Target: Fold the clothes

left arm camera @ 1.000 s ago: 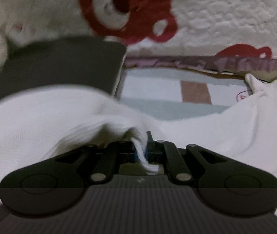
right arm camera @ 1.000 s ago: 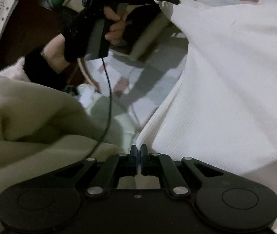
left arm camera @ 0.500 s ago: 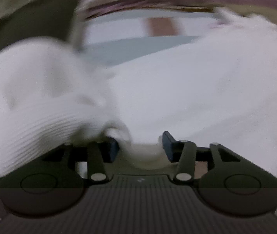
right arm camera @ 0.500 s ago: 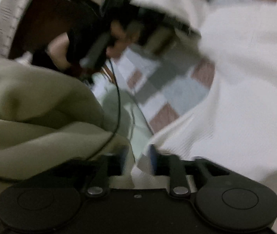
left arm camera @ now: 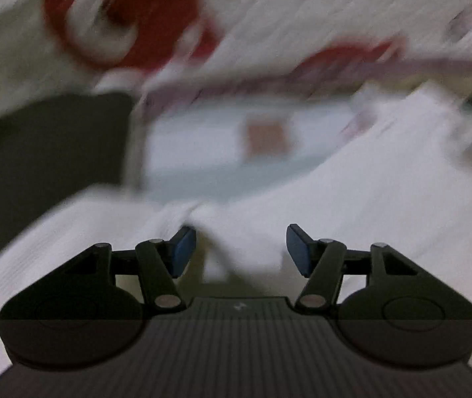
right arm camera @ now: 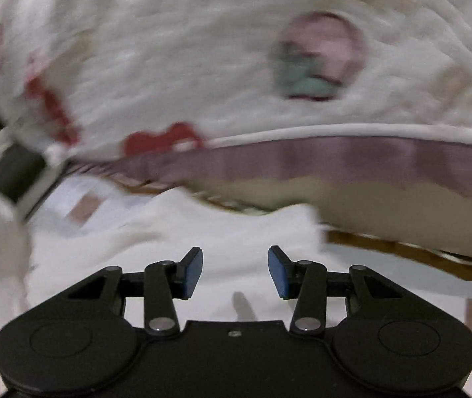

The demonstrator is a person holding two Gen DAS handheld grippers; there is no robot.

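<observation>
white ribbed garment (left arm camera: 352, 205), one piece, lies spread on the checked bed sheet (left arm camera: 202, 152) under both of my tongs. left tongs (left arm camera: 240, 248) wide, a fold of cloth bunched between the pads but not pinched. right tongs (right arm camera: 235, 273) wide, empty, over flat cloth (right arm camera: 202, 232). quilt (right arm camera: 186, 66) with red prints borders the far edge. both views blurred; garment's edges cut off.

Home bedroom, I judge: my tools over bed with checked sheet (left arm camera: 202, 152), fluffy white blanket (right arm camera: 176, 66) with red cartoon prints, purple satin trim (right arm camera: 335, 162).
</observation>
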